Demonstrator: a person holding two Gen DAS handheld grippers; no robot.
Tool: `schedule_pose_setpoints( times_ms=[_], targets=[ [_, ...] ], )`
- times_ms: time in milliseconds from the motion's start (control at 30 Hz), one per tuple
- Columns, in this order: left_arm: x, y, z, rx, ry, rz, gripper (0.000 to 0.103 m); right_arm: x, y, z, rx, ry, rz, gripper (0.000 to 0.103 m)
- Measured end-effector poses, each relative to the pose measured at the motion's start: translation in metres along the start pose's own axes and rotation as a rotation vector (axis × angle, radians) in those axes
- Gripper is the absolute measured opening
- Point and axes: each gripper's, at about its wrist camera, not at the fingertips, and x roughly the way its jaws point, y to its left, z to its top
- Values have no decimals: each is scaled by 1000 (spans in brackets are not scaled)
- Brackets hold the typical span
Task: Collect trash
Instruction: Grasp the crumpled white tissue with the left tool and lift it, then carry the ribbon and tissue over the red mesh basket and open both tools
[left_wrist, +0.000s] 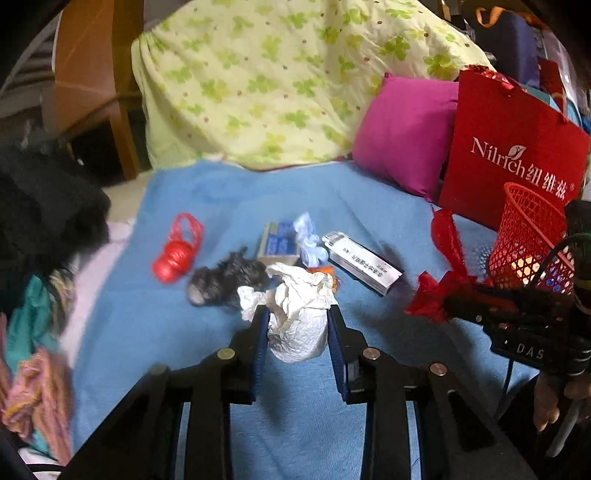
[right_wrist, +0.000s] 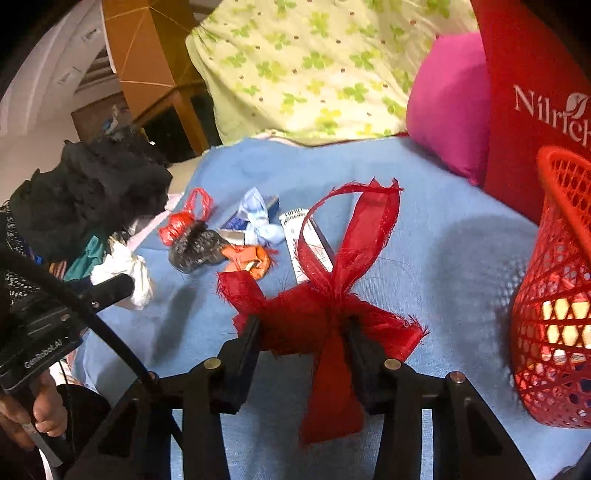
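My left gripper (left_wrist: 297, 314) is shut on a crumpled white paper wad (left_wrist: 299, 314), just above the blue blanket. My right gripper (right_wrist: 303, 325) is shut on a frayed red ribbon bow (right_wrist: 332, 288), which also shows in the left wrist view (left_wrist: 443, 273). A red mesh basket (right_wrist: 557, 295) stands at the right, close to the bow. On the blanket lie a red plastic bag (left_wrist: 175, 251), a dark grey fuzzy lump (left_wrist: 221, 278), a blue and white box (left_wrist: 279, 243), a light blue crumpled piece (left_wrist: 310, 240), a long white box (left_wrist: 364, 262) and an orange wrapper (right_wrist: 249, 260).
A red Nilrich paper bag (left_wrist: 509, 155) and a magenta pillow (left_wrist: 406, 133) stand at the back right. A green-patterned quilt (left_wrist: 280, 81) is piled behind. Black and coloured clothes (left_wrist: 40, 229) lie at the left edge of the blue blanket (left_wrist: 207, 332).
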Motion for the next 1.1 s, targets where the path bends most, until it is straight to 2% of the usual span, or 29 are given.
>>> schedule_pose_setpoints(
  times_ms=[333,667,1100],
  targets=[
    [-30,-24,14,71,-38,60,32,-42,2,2,-16,-102,14,47],
    [-43,-39,19,108,-66,70,33,-71,2,6,-17,-187,26,47],
    [-49,-50,23,131,-81,71,33,-90,-11,2,5,-240,26,47]
  ],
)
